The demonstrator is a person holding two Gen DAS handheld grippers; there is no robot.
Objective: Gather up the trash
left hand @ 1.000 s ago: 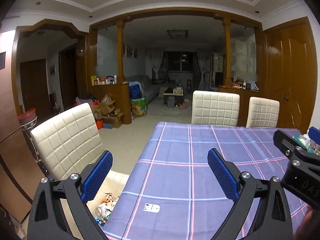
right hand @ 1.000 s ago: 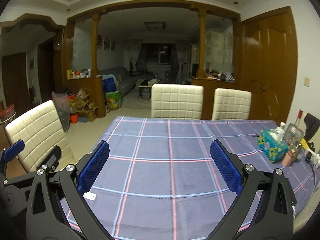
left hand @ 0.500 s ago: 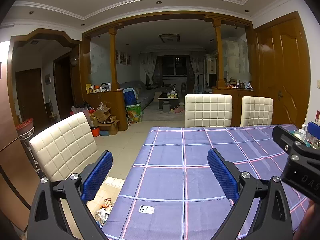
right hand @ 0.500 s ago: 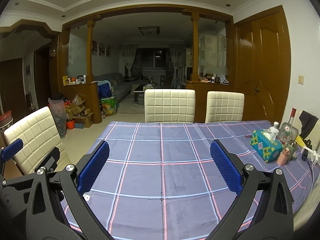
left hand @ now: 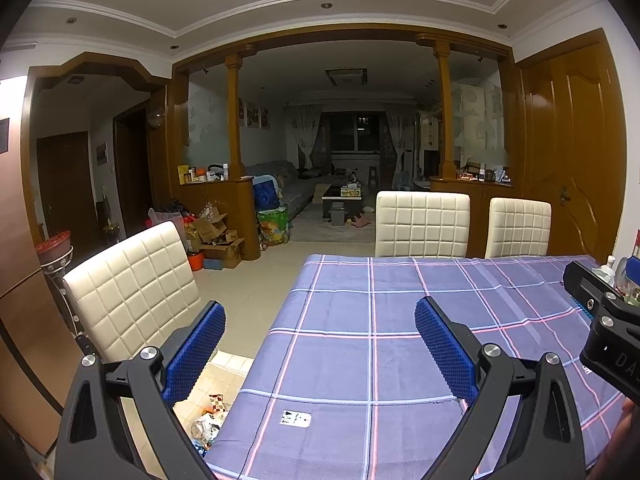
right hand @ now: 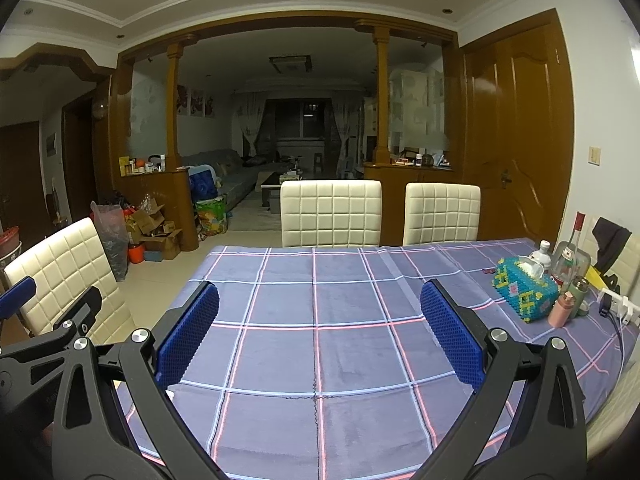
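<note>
Both empty: left gripper [left hand: 320,344] spread wide, right gripper [right hand: 320,332] too. Trash pile [left hand: 208,420] on floor, below-left of left gripper, so nearer left; long axis unclear.

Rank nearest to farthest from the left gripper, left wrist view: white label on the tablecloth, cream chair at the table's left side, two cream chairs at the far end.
From the left gripper:
1. White label, on the tablecloth low between the fingers.
2. Side chair, left of the table.
3. Far chairs, beyond the table's far edge; the two are too close to call.
</note>
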